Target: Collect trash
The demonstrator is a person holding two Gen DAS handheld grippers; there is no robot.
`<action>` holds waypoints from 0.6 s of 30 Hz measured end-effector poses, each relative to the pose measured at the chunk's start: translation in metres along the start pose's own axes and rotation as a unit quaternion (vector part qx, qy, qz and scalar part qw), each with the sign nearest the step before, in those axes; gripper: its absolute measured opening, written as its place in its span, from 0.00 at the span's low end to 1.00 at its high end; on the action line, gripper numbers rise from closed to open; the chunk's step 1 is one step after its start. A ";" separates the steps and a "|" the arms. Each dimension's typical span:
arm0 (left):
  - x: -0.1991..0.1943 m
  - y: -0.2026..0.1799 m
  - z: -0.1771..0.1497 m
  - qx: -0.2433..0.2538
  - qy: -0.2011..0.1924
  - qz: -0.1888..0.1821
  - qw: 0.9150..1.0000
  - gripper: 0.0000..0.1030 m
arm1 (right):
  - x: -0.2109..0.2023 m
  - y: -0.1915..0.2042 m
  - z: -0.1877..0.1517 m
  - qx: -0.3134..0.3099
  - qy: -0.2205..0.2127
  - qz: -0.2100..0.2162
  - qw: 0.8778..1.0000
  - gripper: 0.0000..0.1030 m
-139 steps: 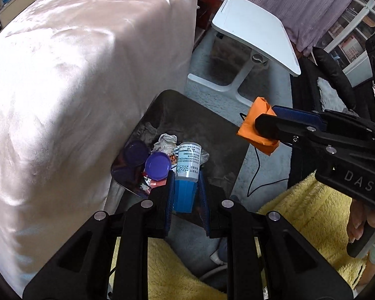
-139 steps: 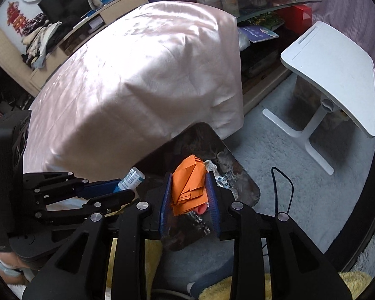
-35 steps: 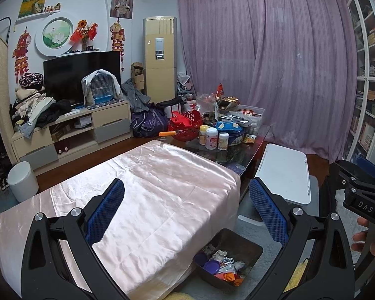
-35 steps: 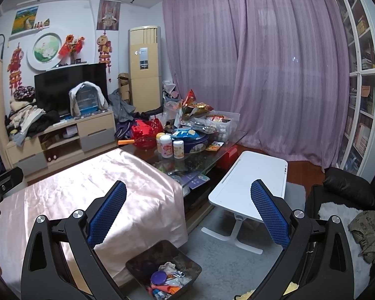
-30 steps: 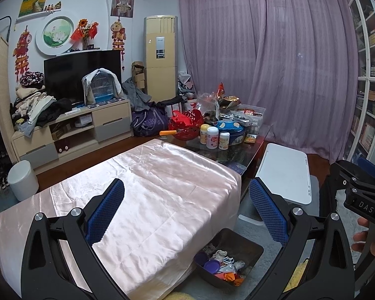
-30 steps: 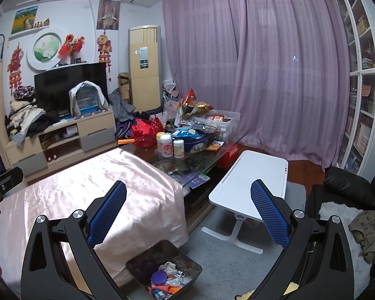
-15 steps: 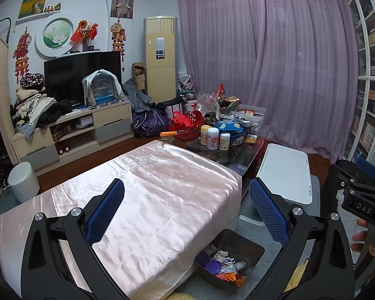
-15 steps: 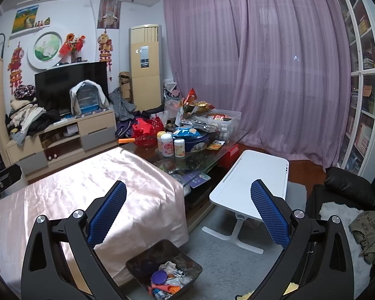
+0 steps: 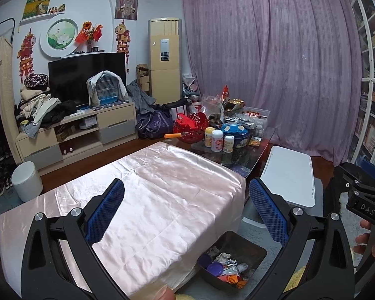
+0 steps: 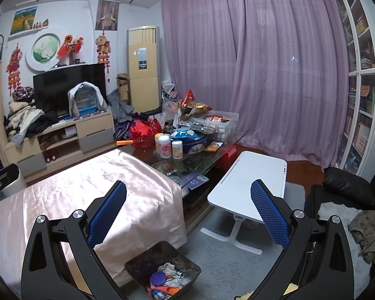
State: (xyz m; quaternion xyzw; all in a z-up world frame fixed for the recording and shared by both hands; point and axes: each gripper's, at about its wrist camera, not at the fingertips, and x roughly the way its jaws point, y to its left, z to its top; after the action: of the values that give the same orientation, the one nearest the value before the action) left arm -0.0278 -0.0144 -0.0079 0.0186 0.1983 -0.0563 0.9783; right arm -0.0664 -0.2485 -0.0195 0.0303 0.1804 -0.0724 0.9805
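Trash now lies heaped in the dark bin [image 9: 256,246] on the floor, hard against the corner of the worktop draped in pink satin cloth [image 9: 147,200]; a purple lid [image 10: 158,279], crumpled white paper [image 9: 222,257] and an orange scrap [image 9: 231,278] show among the pile. A few seconds back both tools hung low over that bin, the left tongs [image 9: 186,211] clamped on a blue-and-white bottle and the right tongs [image 10: 188,211] on the orange scrap. Both pairs have since lifted away and face out across the room, jaws spread wide with nothing between the blue pads, and over the last second they have hardly moved. That reads as both pieces dropped in and the round done. The satin top looks bare of litter, so the collecting seems finished or close to it, unless the cluttered glass coffee table [image 10: 200,160] beyond, with its jars and tin, counts as more to clear.
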 end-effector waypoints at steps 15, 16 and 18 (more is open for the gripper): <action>-0.001 -0.006 -0.001 0.002 -0.004 -0.021 1.000 0.92 | 0.000 -0.002 -0.001 0.002 0.001 -0.001 1.000 0.97; -0.001 -0.006 -0.001 0.004 -0.004 -0.020 1.000 0.92 | 0.001 -0.002 -0.003 0.003 0.001 -0.001 1.000 0.97; 0.000 -0.008 -0.002 0.010 -0.002 -0.014 1.000 0.92 | 0.001 -0.002 -0.003 0.003 0.002 -0.001 1.000 0.97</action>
State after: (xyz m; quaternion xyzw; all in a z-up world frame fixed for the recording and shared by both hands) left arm -0.0293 -0.0223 -0.0096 0.0250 0.1963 -0.0720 0.9776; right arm -0.0672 -0.2504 -0.0226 0.0329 0.1820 -0.0735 0.9800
